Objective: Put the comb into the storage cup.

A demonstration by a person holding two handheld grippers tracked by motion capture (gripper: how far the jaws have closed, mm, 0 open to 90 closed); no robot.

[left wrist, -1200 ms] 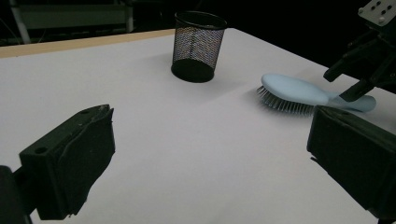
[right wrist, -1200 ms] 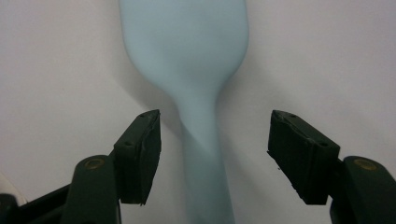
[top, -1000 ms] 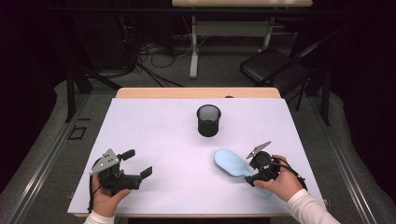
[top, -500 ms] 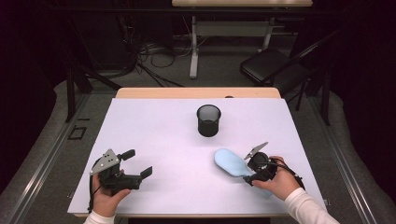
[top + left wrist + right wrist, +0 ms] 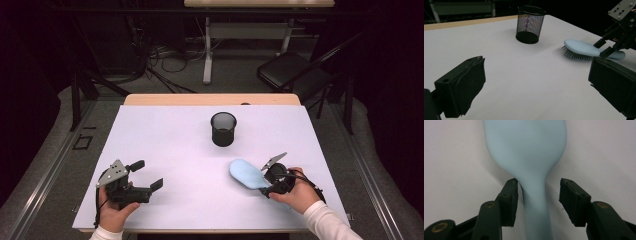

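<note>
A light blue hairbrush [image 5: 245, 173] lies bristles down on the white table, right of centre, its handle pointing at the person's right hand. My right gripper [image 5: 270, 181] is open and straddles the handle [image 5: 535, 202]. One jaw sits close against the handle's left side and the other stands off with a gap. In the left gripper view the hairbrush [image 5: 580, 47] and the right gripper [image 5: 602, 48] show at the far right. My left gripper [image 5: 146, 175] rests near the front left of the table, open, with nothing between its jaws [image 5: 536, 77].
A black mesh cup [image 5: 223, 129] stands upright behind the middle of the table, also in the left gripper view [image 5: 530, 25]. The table's wooden far edge [image 5: 210, 99] borders the white sheet. A black chair [image 5: 292, 70] stands on the floor at the back right.
My right gripper has edged a little forward and left along the brush handle. The brush, the cup and the left gripper have stayed put.
</note>
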